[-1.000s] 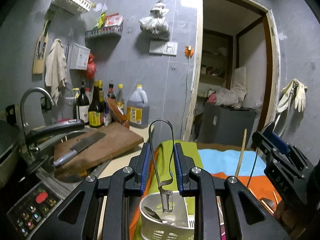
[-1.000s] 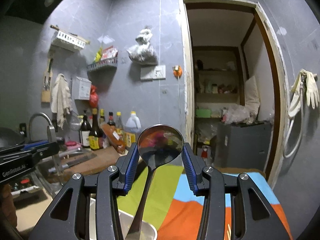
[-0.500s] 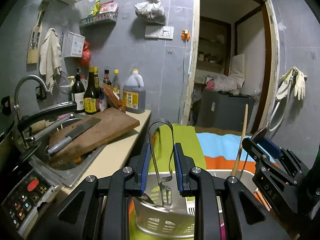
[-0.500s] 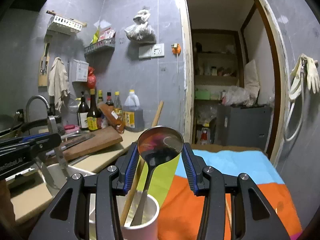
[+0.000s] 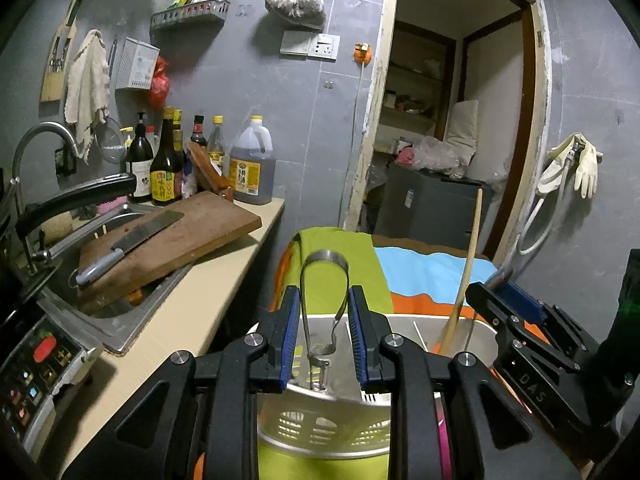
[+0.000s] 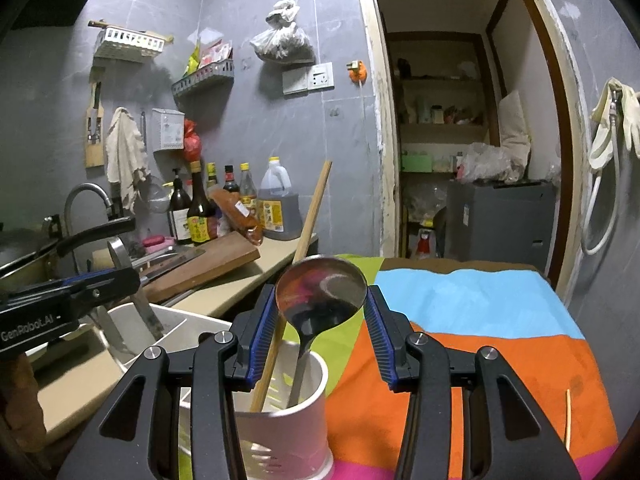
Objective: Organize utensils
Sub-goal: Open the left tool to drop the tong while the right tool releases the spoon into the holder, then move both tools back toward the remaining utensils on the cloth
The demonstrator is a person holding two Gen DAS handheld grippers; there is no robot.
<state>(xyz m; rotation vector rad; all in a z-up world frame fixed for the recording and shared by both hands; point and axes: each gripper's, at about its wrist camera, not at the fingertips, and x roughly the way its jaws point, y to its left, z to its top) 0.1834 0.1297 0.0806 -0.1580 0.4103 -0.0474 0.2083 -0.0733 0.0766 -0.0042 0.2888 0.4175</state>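
A small kitchen with grey tiled walls. On the left, a pale counter point(image 5: 168, 316) runs along the wall and holds a steel sink point(image 5: 132, 308). A brown wooden chopping board point(image 5: 168, 240) lies tilted over the sink, with a steel cleaver point(image 5: 132, 240) resting on top. Dark sauce bottles point(image 5: 164, 168) and a large jug of brown liquid point(image 5: 252, 168) stand at the far end of the counter. Near the cameras is a table under a cloth of green, blue and orange patches point(image 6: 460, 320). An open doorway point(image 6: 460, 120) shows a storeroom beyond.

A white slotted plastic utensil holder point(image 5: 320, 428) stands on the cloth, just below both tools. In the left wrist view, the left gripper point(image 5: 323, 332) has its blue pads pinching a bent steel peeler with a looped handle point(image 5: 324, 276); the loop stands upright and its lower end reaches down into the holder's left compartment. In the right wrist view, the right gripper point(image 6: 320, 328) has its pads against either side of the bowl of a shiny steel ladle-shaped spoon point(image 6: 320, 296), gripping it. The spoon's handle runs down into the holder's round cup compartment point(image 6: 288, 420). A long wooden chopstick point(image 6: 296, 280) leans in that same cup, crossing close in front of the right gripper's left pad. A thin pale stick point(image 6: 567, 416) lies on the orange patch to the right, well apart
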